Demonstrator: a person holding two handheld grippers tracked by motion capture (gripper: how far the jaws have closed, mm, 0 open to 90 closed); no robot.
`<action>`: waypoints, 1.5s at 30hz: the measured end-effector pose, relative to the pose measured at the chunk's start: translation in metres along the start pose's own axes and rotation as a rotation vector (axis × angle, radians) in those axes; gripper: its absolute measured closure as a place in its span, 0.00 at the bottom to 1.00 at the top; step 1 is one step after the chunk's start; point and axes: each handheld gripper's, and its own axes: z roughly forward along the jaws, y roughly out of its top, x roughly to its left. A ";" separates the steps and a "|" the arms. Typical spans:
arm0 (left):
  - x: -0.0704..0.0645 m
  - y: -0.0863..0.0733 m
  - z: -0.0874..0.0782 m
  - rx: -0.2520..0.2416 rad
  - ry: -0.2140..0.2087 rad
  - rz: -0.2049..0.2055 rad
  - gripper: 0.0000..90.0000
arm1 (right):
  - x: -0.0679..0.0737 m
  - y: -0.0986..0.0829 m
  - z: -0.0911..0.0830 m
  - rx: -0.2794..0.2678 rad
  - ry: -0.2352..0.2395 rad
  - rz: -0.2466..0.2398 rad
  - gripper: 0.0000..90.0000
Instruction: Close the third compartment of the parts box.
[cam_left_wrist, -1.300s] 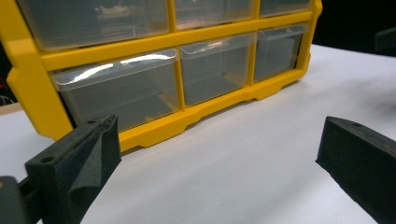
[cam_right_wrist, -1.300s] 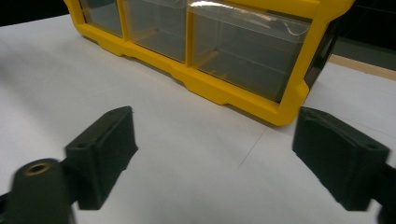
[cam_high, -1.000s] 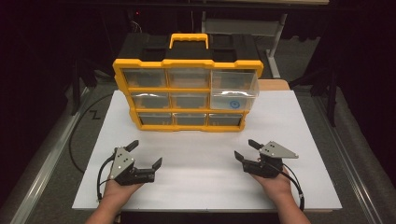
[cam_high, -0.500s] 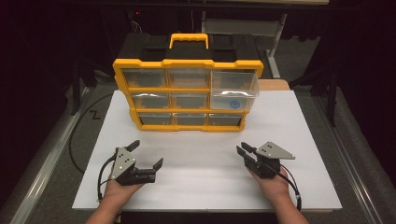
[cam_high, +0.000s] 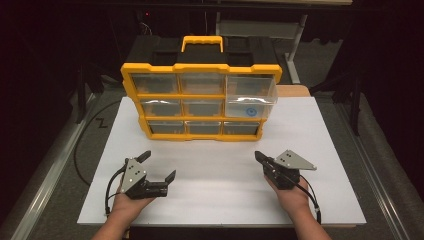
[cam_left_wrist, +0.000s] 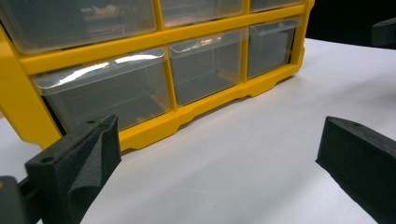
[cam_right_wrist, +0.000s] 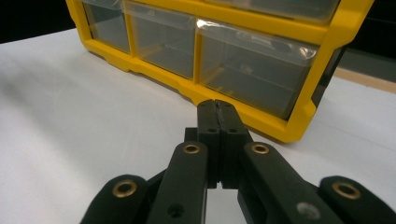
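Observation:
A yellow organiser (cam_high: 200, 100) with clear plastic drawers and a yellow handle stands upright at the back of the white board (cam_high: 220, 170). Its large right drawer (cam_high: 249, 97) sticks out and holds a small blue round thing (cam_high: 250, 111). My left gripper (cam_high: 159, 166) rests on the board at the front left, jaws wide open with nothing between them; in the left gripper view the organiser's bottom row of drawers (cam_left_wrist: 154, 79) lies ahead. My right gripper (cam_high: 259, 157) sits at the front right, its jaws pressed together on nothing (cam_right_wrist: 218, 108), pointing at the organiser's bottom right corner (cam_right_wrist: 299, 130).
The white board lies on a dark table with a metal rail (cam_high: 45, 180) along its left side. A black cable (cam_high: 87, 145) curls over the left of the table. A wooden edge (cam_high: 295, 90) shows behind the organiser's right side. Bare board spans between the grippers.
The right gripper's jaws have closed together from open. The left gripper and the organiser have stayed where they were.

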 end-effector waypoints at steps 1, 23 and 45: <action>0.000 0.000 0.000 0.001 0.001 -0.002 0.00 | 0.000 0.001 0.000 -0.003 -0.001 -0.003 1.00; -0.001 0.000 -0.001 -0.002 -0.003 -0.005 0.00 | 0.009 0.032 -0.008 -0.062 0.003 -0.007 1.00; -0.001 0.000 -0.002 -0.005 -0.003 0.004 0.00 | 0.011 0.081 -0.015 -0.127 -0.010 -0.054 1.00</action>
